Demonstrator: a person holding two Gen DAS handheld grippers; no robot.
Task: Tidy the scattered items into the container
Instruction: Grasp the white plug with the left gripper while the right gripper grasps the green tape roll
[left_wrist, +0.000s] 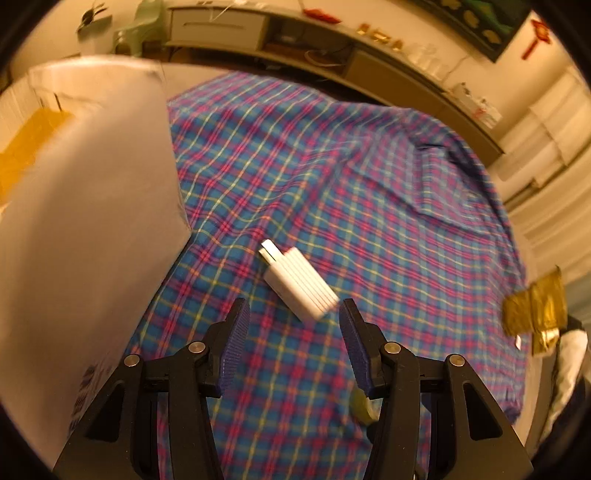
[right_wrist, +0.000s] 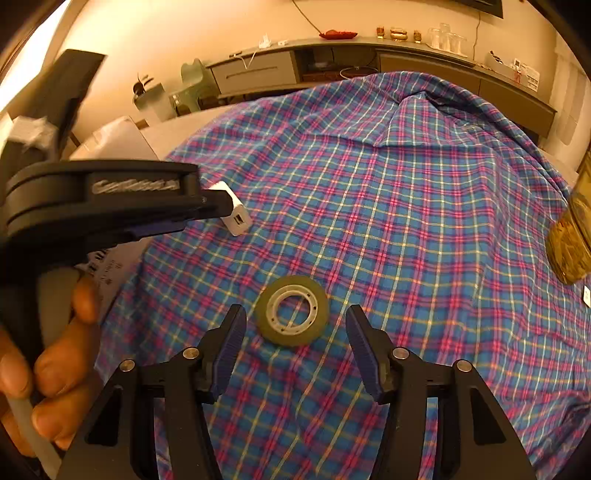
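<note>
While the left gripper (left_wrist: 293, 321) hovers with jaws apart, the white charger (left_wrist: 299, 282) lies on the plaid cloth (left_wrist: 369, 184) just ahead, beside the white box (left_wrist: 85, 206) — approach step, grasp pending. Right wrist view: right gripper (right_wrist: 295, 332), jaws apart, brackets the tape roll (right_wrist: 292, 310) — next, lower and close.

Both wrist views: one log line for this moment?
left gripper: open, at white charger | right gripper: open, at tape roll | nothing held
</note>
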